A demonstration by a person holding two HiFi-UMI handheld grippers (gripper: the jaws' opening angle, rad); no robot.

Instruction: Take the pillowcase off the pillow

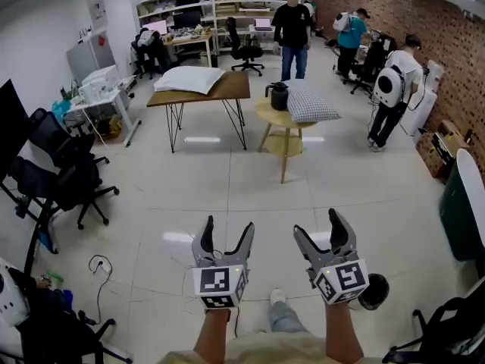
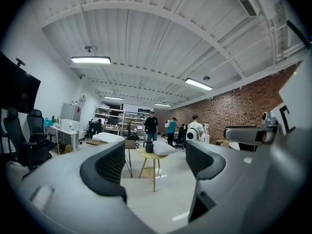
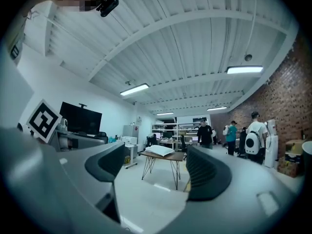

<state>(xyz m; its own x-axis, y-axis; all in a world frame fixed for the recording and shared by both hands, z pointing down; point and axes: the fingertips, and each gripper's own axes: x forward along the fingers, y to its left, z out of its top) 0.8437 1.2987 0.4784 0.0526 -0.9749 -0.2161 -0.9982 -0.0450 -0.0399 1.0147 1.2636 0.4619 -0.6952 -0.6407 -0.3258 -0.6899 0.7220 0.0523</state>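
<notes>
Approach step, seemingly: left gripper and right gripper are hovering wide-jawed and empty, the checked pillow is lying well ahead of both on a round desk, and the next move is likely calling for walking up.

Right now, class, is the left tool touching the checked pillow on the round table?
Apart. The head view shows the left tool low in front, with a stretch of floor between it and the pillow.

head view: high, steeply down | both gripper views: low, forward, slightly up | shared: distant wooden table
</notes>
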